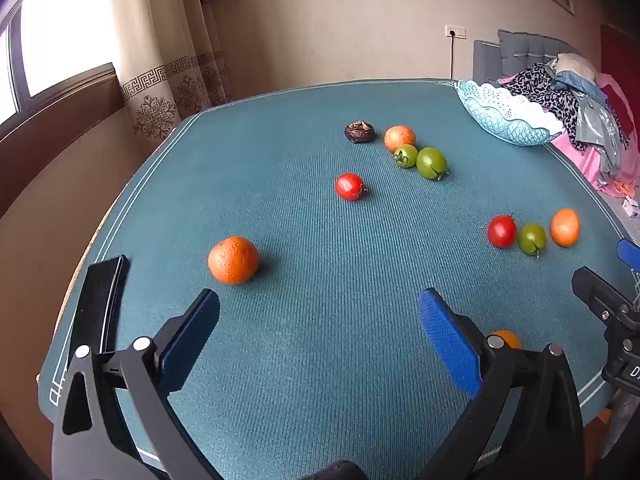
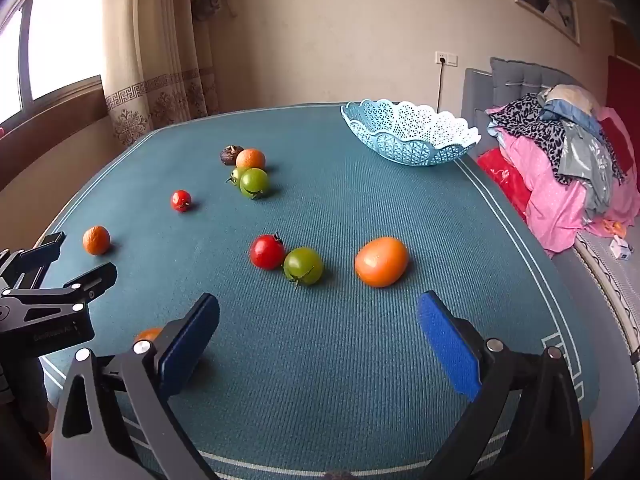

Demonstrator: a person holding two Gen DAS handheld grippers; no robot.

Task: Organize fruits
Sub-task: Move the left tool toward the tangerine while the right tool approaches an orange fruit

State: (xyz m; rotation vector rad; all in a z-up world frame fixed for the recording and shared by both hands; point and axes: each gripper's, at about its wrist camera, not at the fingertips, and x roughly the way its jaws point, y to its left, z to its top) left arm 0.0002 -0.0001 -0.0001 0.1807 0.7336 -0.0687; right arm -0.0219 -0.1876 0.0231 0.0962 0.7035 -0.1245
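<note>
We have both claws hovering over the near edge of the teal tabletop, and both stand spread wide with nothing between the pads: the left claw and the right claw grip nothing at all.

Fruit lies scattered everywhere. Ahead of our left claw sits a big orange, toward the left edge. Mid-tabletop we see a lone red tomato. Farther back there is a cluster: a dark shrivelled fruit, a small orange and two green tomatoes touching one another.

Right in front of our right claw we get a row: a red tomato touching a green tomato, and an orange tomato just beside them, apart. One more orange fruit peeks out behind the right claw's left finger, at the near edge.

The light-blue lattice basket sits at the far right corner, holding nothing that we can see.
</note>
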